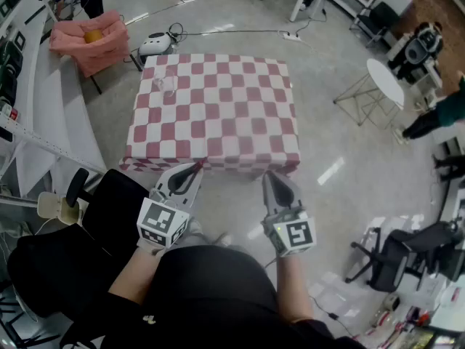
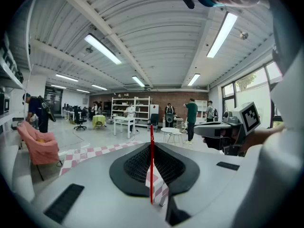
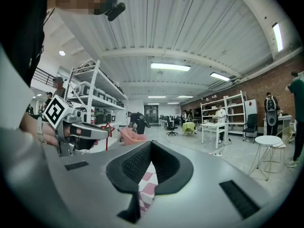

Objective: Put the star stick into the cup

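Star stick (image 2: pixel 151 165) stands upright, pinched between the closed jaws of the left hand-held gripper (image 1: pixel 195 170), just off the near edge of the checkered desk (image 1: pixel 240 126). Its red star head shows by the jaw tips in the right gripper view. It looks thin, light and stiff, so it may pivot in the grip; a firm hold on the shaft suits it. The right hand-held gripper (image 1: pixel 269 177) is closed on nothing. What looks like a clear cup (image 1: pixel 166 86) sits near the desk's far left corner, well apart.

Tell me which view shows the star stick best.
The right gripper view: the star stick shows its star head there. The left gripper view shows only its thin red shaft pinched in the left claw; the head view, barely a trace.
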`<state>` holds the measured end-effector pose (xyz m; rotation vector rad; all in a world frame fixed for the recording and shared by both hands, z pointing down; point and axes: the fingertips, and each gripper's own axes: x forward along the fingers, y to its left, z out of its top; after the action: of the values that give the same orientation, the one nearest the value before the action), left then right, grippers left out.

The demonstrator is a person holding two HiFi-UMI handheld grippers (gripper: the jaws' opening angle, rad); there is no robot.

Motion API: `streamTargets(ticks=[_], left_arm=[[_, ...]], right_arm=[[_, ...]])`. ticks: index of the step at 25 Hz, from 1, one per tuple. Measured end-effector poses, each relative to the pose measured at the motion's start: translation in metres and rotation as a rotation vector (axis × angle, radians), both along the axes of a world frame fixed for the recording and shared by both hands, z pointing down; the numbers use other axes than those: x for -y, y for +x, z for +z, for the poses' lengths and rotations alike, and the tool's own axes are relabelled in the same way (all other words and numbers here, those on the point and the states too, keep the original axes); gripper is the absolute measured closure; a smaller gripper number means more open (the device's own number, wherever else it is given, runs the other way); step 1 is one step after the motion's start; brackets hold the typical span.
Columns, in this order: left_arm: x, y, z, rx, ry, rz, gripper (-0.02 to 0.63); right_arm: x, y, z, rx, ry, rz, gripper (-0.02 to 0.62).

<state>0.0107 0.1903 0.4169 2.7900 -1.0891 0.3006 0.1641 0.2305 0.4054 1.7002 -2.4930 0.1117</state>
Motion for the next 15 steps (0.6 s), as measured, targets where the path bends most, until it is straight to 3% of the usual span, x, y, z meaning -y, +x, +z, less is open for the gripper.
streamTargets(ticks=[15], left_arm=[[0.03,-0.054,0.007,-0.061,-0.02,0.016,0.551]], right_arm=[[0.025,-0.06,0.003,0.027,-0.028,-0.002,0.578]])
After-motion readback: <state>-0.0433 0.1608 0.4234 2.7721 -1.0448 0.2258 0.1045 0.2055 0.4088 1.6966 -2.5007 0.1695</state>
